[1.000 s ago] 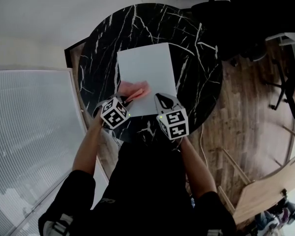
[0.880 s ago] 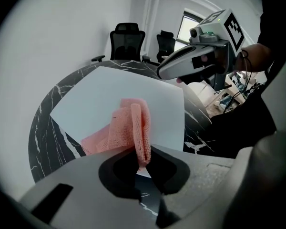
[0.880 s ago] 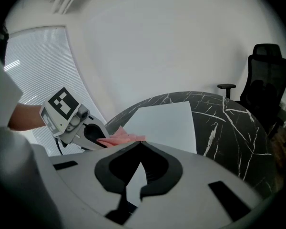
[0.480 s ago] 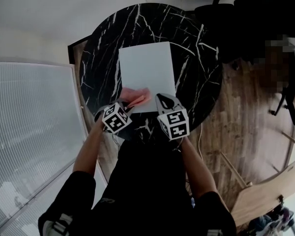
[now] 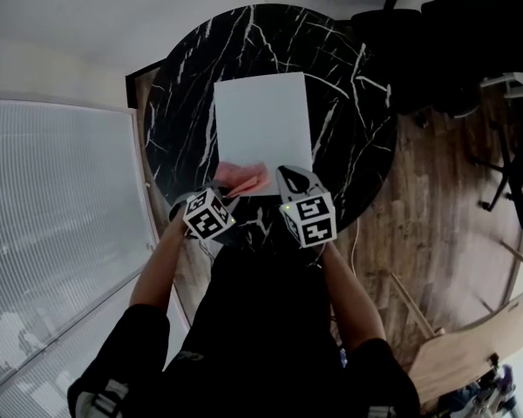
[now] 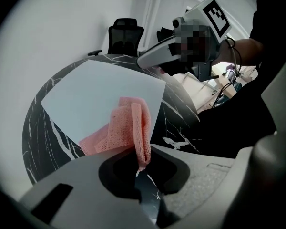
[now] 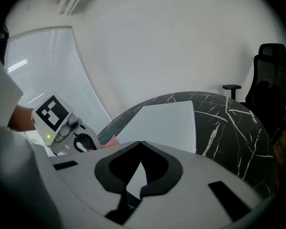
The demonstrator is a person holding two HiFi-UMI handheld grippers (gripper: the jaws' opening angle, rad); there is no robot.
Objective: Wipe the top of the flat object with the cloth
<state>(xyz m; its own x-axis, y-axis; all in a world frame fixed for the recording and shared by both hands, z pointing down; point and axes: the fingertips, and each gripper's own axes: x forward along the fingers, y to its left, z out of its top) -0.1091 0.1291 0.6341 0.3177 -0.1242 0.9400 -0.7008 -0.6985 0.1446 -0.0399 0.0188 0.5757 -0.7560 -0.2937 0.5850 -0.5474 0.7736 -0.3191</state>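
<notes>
We judged the wiping to be somewhere in its middle, though the pictures gave us little to measure it by. The flat object (image 5: 262, 116), a plain white sheet, lay at the middle of the round black marble table (image 5: 181, 85), and its top looked evenly clean all over, so we could not tell which parts had been wiped. The pink cloth (image 5: 243, 178) rested on the sheet's near left corner, partly bunched and folded, touching the surface. The far edge and the whole right side of the sheet were bare of the cloth, and we took those as the ground that a further stroke would have to cover.

Our left gripper (image 6: 141, 170) had its jaws drawn almost together on a raised fold of the cloth, pinching it while the rest of the fabric trailed forward onto the sheet. Our right gripper (image 7: 138, 146) hung just over the sheet's near right corner with its jaws closed tip to tip and nothing between them; it touched neither the cloth nor, as far as we could see, the sheet.
</notes>
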